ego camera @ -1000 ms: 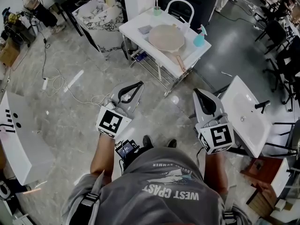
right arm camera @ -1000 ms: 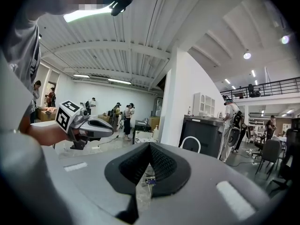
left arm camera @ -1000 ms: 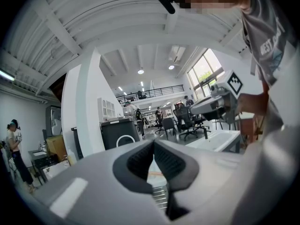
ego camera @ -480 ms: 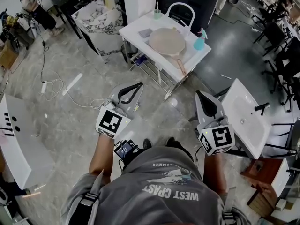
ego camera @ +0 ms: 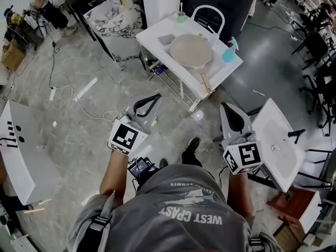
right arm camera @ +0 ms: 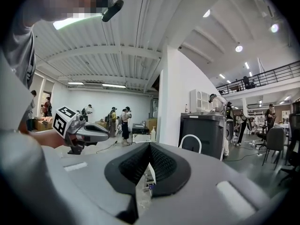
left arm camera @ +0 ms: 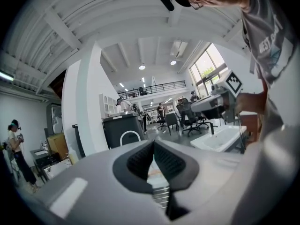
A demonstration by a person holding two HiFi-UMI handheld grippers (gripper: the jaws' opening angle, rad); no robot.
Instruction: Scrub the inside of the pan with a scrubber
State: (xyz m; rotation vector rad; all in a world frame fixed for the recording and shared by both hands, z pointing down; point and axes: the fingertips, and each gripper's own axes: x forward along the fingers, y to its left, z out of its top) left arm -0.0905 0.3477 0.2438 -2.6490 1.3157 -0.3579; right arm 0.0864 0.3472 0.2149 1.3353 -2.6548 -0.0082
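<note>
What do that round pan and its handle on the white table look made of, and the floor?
The pan looks pale beige and matte, perhaps coated metal or ceramic; too far to be sure. Its handle is warmer brown, likely wood. The floor looks like grey stone or concrete, mottled with a slight sheen.

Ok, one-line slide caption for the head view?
Left gripper and right gripper, both shut and empty, face the white table holding the pan.
</note>
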